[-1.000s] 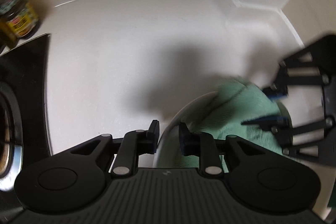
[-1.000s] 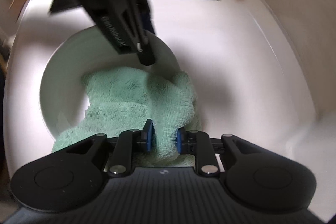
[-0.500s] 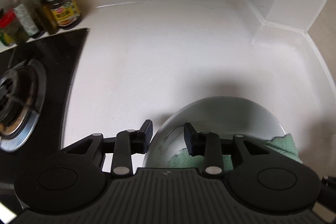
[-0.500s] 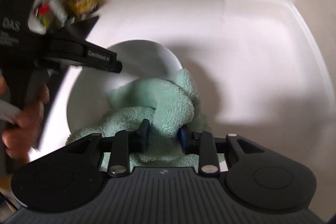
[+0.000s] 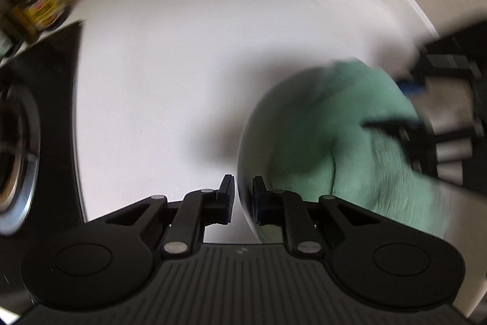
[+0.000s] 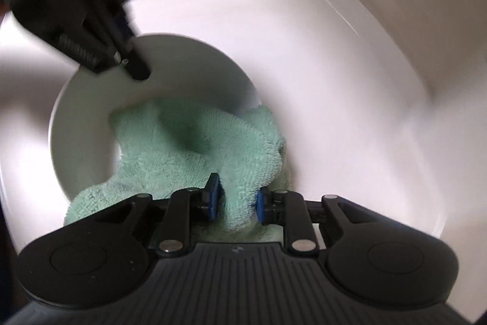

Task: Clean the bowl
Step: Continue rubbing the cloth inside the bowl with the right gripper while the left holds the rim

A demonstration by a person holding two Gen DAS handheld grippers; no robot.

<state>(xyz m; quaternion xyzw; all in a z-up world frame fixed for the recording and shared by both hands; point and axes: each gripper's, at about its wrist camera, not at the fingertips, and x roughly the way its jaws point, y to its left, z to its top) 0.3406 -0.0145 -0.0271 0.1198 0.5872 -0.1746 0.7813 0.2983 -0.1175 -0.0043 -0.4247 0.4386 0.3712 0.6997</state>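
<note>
Currently, bowl sits mouth-up, round; I read no long axis. My left gripper, jaws just closing, pinches its rim. Right gripper, jaws easing inward, clamps green cloth inside.

Fluffy green terry cloth, glossy, seemingly ceramic bowl, smooth white countertop

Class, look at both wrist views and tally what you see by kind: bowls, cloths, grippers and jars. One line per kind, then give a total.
Bowl: 1
Green cloth: 1
Grippers, left gripper and right gripper: 2
Jar: 1 clear through the blur
Total: 5
</note>
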